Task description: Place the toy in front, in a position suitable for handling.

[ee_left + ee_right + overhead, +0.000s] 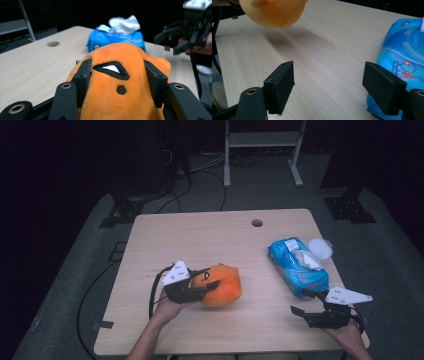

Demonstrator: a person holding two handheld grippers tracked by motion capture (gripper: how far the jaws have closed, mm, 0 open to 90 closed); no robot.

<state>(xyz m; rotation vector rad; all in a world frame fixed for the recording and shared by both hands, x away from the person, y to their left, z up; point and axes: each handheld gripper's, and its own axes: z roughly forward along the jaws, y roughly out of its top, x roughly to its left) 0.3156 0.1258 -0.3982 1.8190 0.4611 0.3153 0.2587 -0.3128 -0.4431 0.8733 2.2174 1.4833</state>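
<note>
An orange plush toy (220,284) sits clamped between the jaws of your left gripper (207,287), carried just above the wooden table (200,240); in the left gripper view the pads press into the toy (120,82) on both sides of its stitched eye. The right gripper view suggests it hangs clear of the board, a soft shadow lying under it. Ahead of that gripper, past the toy's crown, lies a blue pack of wipes (115,38) with a white sheet (125,23) pulled up from its top. Your right gripper (304,303) waits near the table's edge with its jaws spread wide and nothing between them, the pack (404,65) just beside its outer jaw.

Keep the squeeze steady: the plush is soft and round, and it looks liable to slip or roll out if the pads ease. Carry it level, low over the board, and steer it short of the pack so the loose sheet is not dragged. Hold the right gripper where it is, clear of the toy's path.
</note>
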